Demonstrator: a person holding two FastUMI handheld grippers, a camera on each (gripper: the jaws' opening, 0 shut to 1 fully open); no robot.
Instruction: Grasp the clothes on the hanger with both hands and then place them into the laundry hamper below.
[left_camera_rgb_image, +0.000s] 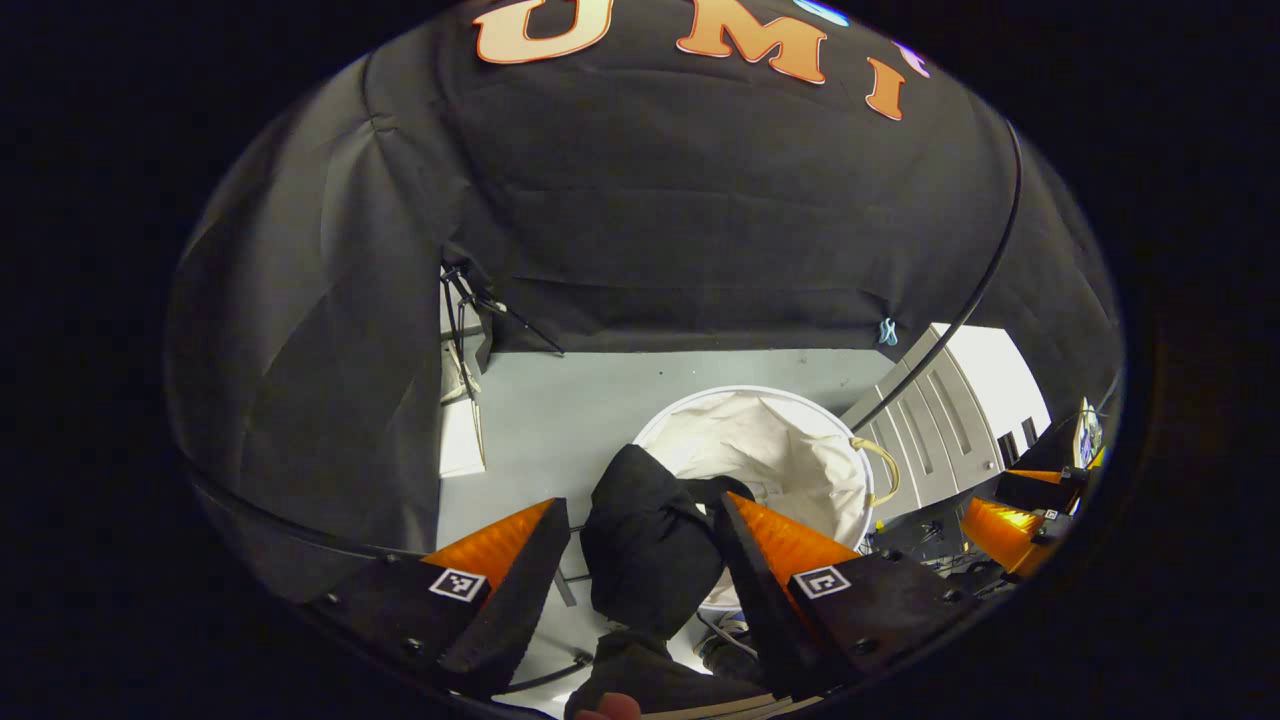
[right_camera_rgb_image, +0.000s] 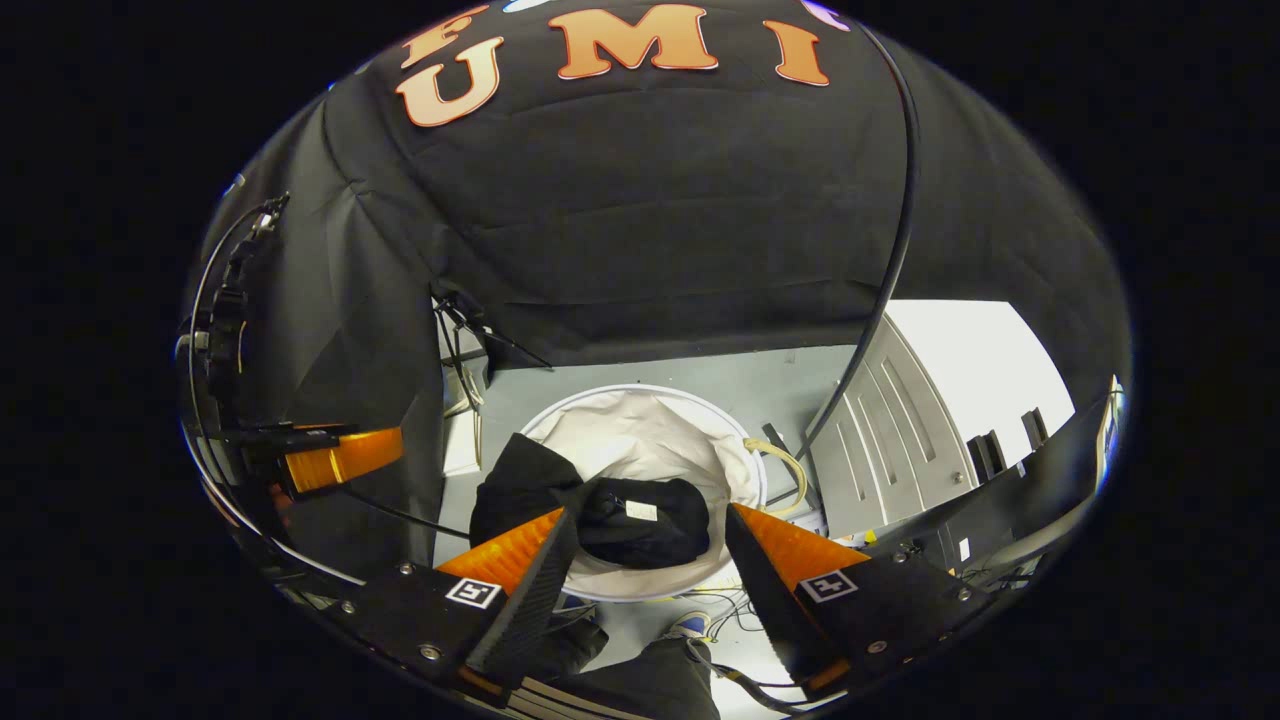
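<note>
A: Clothes (right_camera_rgb_image: 600, 515), dark, lie draped over the near rim of the white laundry hamper (right_camera_rgb_image: 640, 425), partly inside. Where from the jaws?

B: Directly ahead and below both. Left gripper (left_camera_rgb_image: 640, 535) and right gripper (right_camera_rgb_image: 645, 545) stand apart, clamping nothing; the left seems nearer the overhanging fold (left_camera_rgb_image: 645, 530).

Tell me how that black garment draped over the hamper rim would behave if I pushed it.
The black garment looks floppy: it sags in folds over the white hamper rim, so it would probably bunch rather than slide whole. It seems light, and may slump inside.
</note>
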